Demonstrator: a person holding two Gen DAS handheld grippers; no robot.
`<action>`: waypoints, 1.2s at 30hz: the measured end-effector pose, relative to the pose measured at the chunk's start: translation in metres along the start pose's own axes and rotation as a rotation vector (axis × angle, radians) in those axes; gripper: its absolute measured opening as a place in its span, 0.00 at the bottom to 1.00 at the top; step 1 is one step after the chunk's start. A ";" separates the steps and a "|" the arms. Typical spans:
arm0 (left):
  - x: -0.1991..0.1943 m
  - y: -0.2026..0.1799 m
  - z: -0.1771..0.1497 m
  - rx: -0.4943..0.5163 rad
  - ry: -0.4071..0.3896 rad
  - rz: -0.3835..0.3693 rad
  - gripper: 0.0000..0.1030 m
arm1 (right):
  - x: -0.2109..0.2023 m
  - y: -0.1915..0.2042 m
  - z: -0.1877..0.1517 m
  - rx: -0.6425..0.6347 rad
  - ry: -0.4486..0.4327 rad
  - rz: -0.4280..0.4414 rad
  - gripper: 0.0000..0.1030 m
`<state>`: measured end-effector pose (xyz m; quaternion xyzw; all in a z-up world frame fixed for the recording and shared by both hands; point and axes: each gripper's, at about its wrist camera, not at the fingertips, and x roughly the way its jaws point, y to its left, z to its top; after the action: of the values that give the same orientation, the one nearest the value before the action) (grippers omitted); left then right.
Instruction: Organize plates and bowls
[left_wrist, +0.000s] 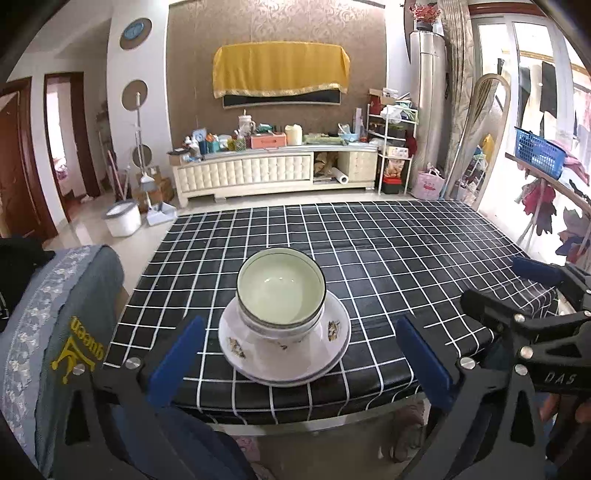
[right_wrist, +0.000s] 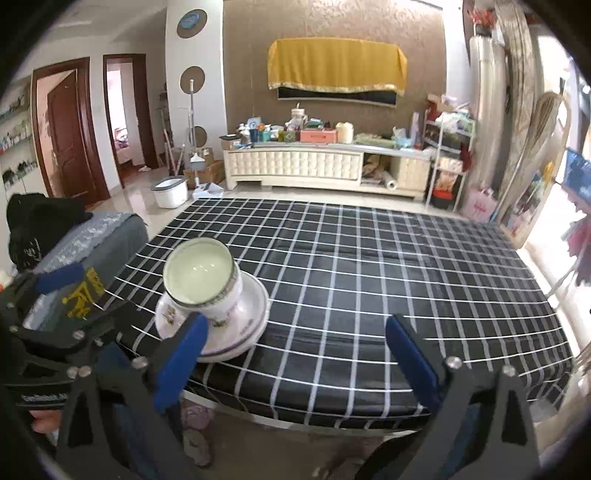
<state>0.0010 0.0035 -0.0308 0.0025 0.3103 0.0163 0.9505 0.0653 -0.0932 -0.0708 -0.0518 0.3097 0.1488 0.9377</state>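
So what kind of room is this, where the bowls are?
It looks like a living room in someone's home. There is a long TV cabinet against the wall with a covered TV above it, and the bowls sit on plates on a table with a checked cloth.

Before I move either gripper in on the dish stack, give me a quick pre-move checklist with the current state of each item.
1. Left gripper open and empty: ok.
2. Right gripper open and empty: ok.
3. Bowls nested and seated on the plates: ok, though the right wrist view shows them leaning slightly.
4. Plates stacked flush: not ok, the upper plate sits a little off the lower one.
5. Stack clear of the table edge: ok, but near the front left corner.
6. Number of plates and bowls in the stack: cannot tell exactly.
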 end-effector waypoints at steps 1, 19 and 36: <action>-0.004 -0.001 -0.004 -0.004 -0.002 0.003 0.99 | -0.003 -0.001 -0.005 -0.008 -0.001 -0.014 1.00; -0.046 -0.019 -0.027 0.006 -0.059 -0.022 0.99 | -0.065 -0.012 -0.039 0.055 -0.099 -0.079 1.00; -0.057 -0.019 -0.032 -0.011 -0.068 -0.050 0.99 | -0.076 -0.010 -0.047 0.064 -0.114 -0.068 1.00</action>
<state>-0.0632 -0.0173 -0.0232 -0.0098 0.2779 -0.0060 0.9605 -0.0167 -0.1305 -0.0631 -0.0238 0.2587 0.1094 0.9595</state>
